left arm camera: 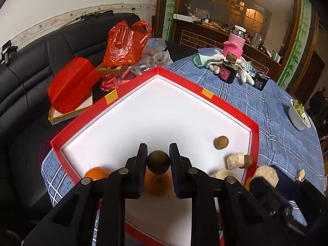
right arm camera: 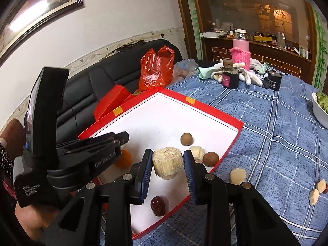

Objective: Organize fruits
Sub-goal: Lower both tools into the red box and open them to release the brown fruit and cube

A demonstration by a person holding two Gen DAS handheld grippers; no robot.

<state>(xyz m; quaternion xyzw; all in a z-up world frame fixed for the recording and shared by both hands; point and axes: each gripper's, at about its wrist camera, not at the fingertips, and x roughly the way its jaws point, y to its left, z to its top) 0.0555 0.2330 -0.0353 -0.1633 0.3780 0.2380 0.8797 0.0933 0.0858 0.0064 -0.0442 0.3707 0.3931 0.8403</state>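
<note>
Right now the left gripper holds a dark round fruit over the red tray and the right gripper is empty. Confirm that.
Not quite. The right gripper is not empty: in the right wrist view it grips a pale fibrous chunk. The left gripper does hold the dark round fruit over the red tray.

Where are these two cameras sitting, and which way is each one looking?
Left wrist: rides the left gripper, looking down along its fingers at a dark round fruit gripped over the red tray.
Right wrist: rides the right gripper, which grips a pale fibrous chunk; a hand shows.
Shared: tray, pink bottle.
</note>
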